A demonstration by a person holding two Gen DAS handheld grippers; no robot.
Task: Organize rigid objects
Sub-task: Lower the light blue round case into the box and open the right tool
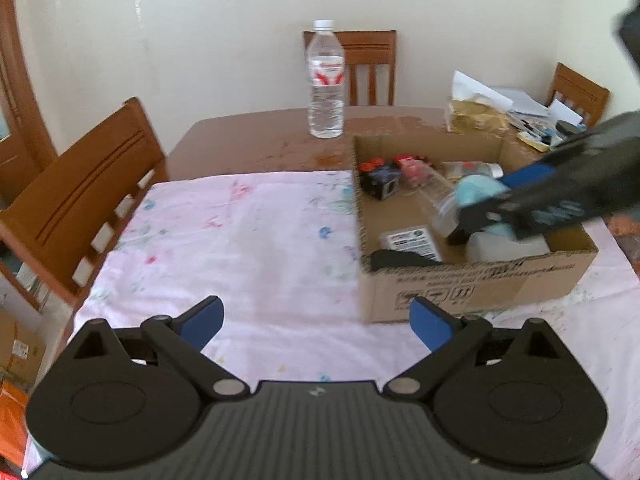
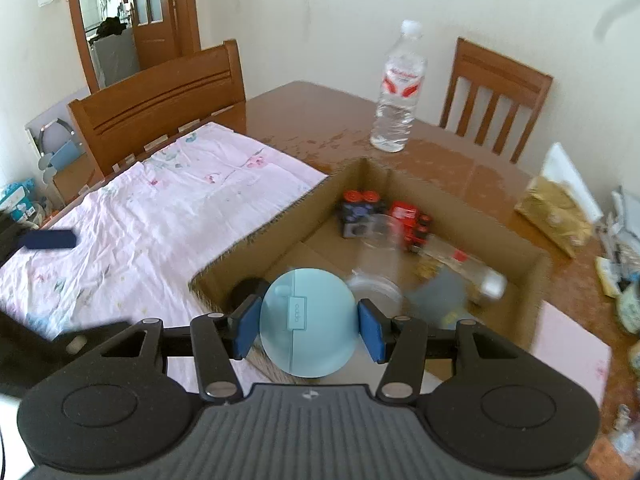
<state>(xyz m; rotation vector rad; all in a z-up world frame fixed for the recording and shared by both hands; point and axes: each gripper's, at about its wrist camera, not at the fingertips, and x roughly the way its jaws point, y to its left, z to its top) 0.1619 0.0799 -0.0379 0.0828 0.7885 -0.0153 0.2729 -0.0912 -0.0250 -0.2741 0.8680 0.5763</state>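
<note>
My right tongs [image 2: 308,330] are clamped on a pale blue round case [image 2: 307,322], one blue pad pressing each side, and they hold it over the near end of an open cardboard box [image 2: 256,236]. My left tongs [image 1: 316,322] hang spread wide apart with nothing between them, low over the pink floral cloth [image 1: 240,232] to the left of the box.

I judge the step in hand to be setting the case down inside the box. To do it well I would lower it toward a bare patch of the box floor, keep it level, and release only once it rests, since a smooth domed shell could slip or roll.

The case looks like hard, matte plastic with a seam down its middle and a small raised tab. The box is plain corrugated card with raw cut edges. Inside lie a black cube with red parts [image 2: 358,212], a clear glass bottle [image 2: 460,266] on its side, and blurred clear pieces. A ribbed plastic water bottle [image 2: 396,92] stands on the glossy wooden surface [image 2: 460,160] beyond.
</note>
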